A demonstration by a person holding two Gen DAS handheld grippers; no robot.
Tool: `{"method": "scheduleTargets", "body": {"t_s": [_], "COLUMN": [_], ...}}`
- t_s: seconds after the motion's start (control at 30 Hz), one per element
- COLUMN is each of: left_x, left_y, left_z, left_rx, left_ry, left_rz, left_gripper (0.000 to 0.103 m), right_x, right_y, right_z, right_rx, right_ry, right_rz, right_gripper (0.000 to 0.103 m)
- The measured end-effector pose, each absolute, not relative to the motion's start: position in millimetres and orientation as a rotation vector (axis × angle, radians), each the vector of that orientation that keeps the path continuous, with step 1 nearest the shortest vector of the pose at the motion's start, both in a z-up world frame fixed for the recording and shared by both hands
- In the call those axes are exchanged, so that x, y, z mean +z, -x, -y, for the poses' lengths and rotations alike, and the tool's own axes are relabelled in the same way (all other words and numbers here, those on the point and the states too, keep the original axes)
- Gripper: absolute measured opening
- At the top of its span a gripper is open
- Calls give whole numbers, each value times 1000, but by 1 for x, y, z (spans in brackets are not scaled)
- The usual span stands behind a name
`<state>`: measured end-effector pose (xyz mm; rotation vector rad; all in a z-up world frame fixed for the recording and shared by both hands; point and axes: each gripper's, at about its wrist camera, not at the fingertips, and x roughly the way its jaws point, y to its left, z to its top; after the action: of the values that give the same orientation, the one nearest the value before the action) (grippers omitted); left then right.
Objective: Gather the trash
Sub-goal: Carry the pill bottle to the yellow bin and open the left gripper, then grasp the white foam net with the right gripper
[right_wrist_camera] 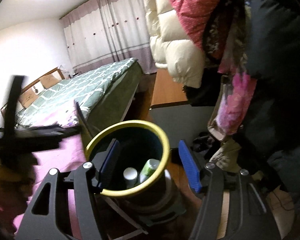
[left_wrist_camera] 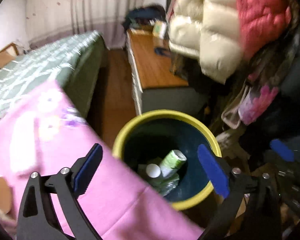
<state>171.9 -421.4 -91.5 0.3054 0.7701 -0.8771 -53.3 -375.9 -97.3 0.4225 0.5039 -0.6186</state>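
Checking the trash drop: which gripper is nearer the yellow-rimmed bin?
Right. The right gripper straddles the near rim of the bin; the left gripper hangs above it, over the pink cloth's edge.

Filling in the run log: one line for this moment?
left hand-held gripper open, empty | right hand-held gripper open, empty | bin holds can

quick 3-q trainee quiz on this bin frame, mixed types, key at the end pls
1. True or false: the left gripper holds a piece of trash between its fingers.
2. What colour is the rim of the trash bin?
A. red
B. yellow
C. white
3. Name two things lying inside the bin.

Key
1. False: its jaws stand wide open with nothing between them.
2. B.
3. A green can and a white-capped container; crumpled plastic lies under them. The right gripper is also open and empty.
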Motion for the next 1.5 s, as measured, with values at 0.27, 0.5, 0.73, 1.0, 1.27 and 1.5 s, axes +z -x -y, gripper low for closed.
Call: {"method": "scheduleTargets", "body": {"t_s": [0.27,0.5,0.73,1.0,1.27,1.5], "left_x": [-32,-18,-44,-93,-117,-124], "left_y": [-172,-168,-201,-230,-239,-246], "left_z": [249,98,-14,-87,-113,-113], "left_rx": [-648,-305,-53,139,244,278], "left_ry": [-125,-53,76,173,212,208], "left_rz": [-639,-512,-486,-476,-526,-535], "left_gripper": [98,98,98,98,98,98], "right_x": [-101,-97,-90,-80,-110,-136], "right_y": [9,-36,-97,-200,-324,-366], "right_z": [333,279,234,212,219,220], "right_rx": [-481,-357,-218,-146,-94,-138], "right_ry": [-359,-276,-210,-130,-209,-216], "right_rz": [-563,-603,-654,-703,-869,-956], "right_gripper": [61,62,62,63,67,67]}}
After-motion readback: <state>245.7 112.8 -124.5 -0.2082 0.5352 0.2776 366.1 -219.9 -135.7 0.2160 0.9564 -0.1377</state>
